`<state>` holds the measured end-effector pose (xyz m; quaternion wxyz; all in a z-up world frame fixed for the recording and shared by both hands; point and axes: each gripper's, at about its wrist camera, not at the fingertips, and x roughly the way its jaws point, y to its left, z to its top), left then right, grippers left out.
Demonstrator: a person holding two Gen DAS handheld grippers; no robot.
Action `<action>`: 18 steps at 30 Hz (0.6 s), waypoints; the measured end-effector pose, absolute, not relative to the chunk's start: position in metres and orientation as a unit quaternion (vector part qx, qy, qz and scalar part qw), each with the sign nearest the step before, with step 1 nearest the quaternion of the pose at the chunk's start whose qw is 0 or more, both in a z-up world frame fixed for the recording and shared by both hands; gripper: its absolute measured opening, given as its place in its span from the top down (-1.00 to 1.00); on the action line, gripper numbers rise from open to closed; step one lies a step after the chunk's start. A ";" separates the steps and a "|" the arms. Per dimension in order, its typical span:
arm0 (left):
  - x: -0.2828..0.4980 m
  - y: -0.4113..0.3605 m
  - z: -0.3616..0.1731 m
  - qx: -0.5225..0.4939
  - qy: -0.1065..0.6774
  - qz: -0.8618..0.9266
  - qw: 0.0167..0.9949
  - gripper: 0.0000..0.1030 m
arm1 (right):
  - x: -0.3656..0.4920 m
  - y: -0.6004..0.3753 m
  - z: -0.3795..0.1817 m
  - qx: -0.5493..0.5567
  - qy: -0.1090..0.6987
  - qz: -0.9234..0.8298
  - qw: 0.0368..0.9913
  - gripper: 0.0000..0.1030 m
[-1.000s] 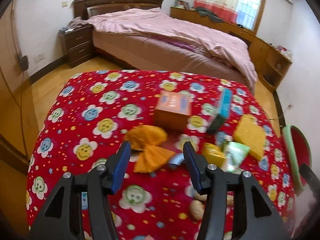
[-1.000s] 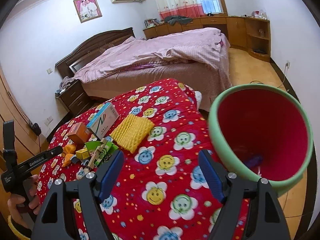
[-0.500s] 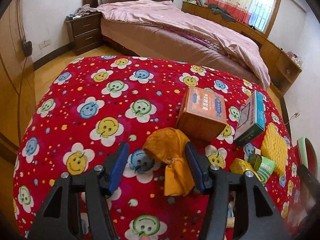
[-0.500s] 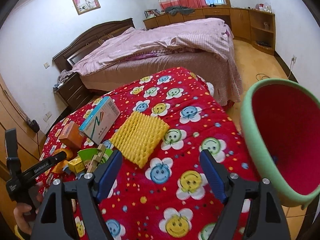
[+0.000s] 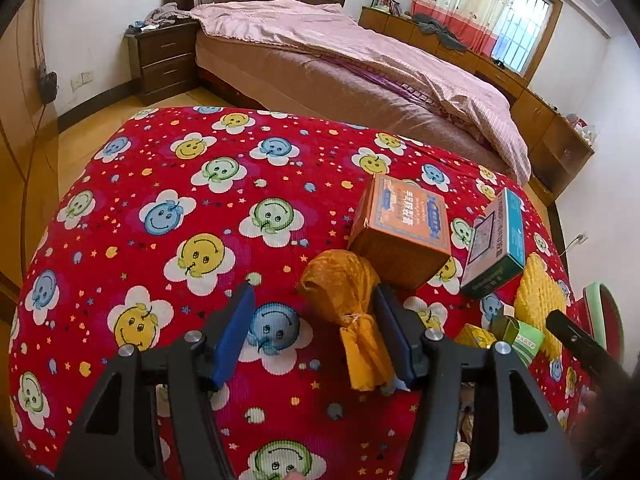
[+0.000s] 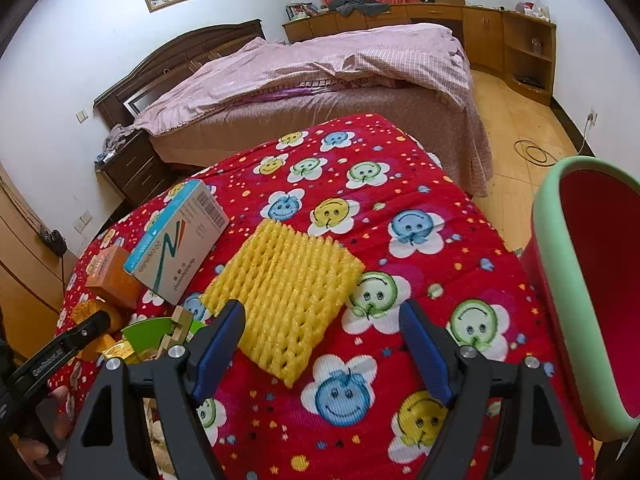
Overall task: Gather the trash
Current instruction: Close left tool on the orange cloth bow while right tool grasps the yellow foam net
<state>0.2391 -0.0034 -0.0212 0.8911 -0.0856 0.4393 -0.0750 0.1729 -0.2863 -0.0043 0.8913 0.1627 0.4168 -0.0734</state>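
Several pieces of trash lie on the counter under its red smiley-flower cloth (image 5: 168, 200), so by the look of it the collecting is barely begun. Going left to right: the left claw (image 5: 316, 326) has just been opening and stands fairly wide around a tied orange mesh bag (image 5: 348, 300), which sits against the right-hand pad with a clear gap to the other, so nothing is gripped. Next come an orange carton (image 5: 404, 232), a white-and-teal medicine box (image 5: 496, 244), a small yellow packet (image 5: 478, 336) and a green packet (image 5: 524, 338), then a yellow foam fruit net (image 6: 284, 292). The right claw (image 6: 322, 342) is wide and empty, low over the near end of that net, which lies flat between its pads without being pinched. Furthest right, just off the counter's edge, stands the red bin with a pale green rim (image 6: 560, 280); the part of its inside that shows holds nothing, though its bottom is out of view. Every item listed is left to move into it, the net and the mesh bag likely first.
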 end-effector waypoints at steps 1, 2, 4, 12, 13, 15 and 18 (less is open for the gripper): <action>0.239 -0.004 -0.022 -0.086 0.439 -0.075 0.891 -0.20 | 0.174 -0.285 -0.005 0.159 0.416 -0.075 0.892 -0.58; 0.239 -0.004 -0.022 -0.087 0.439 -0.075 0.891 -0.20 | 0.174 -0.283 -0.006 0.152 0.415 -0.077 0.894 -0.58; 0.239 -0.004 -0.023 -0.085 0.438 -0.074 0.892 -0.20 | 0.175 -0.280 -0.006 0.143 0.415 -0.080 0.895 -0.58; 0.237 -0.012 -0.024 -0.075 0.442 -0.088 0.890 -0.21 | 0.177 -0.275 -0.006 0.140 0.415 -0.069 0.896 -0.05; 0.236 -0.015 -0.025 -0.066 0.441 -0.088 0.891 -0.21 | 0.177 -0.273 -0.006 0.139 0.415 -0.065 0.897 0.07; 0.234 -0.020 -0.025 -0.050 0.439 -0.088 0.893 -0.17 | 0.177 -0.271 -0.006 0.139 0.415 -0.058 0.897 0.20; 0.232 -0.023 -0.025 -0.040 0.435 -0.089 0.895 0.05 | 0.176 -0.269 -0.006 0.144 0.411 -0.048 0.899 0.45</action>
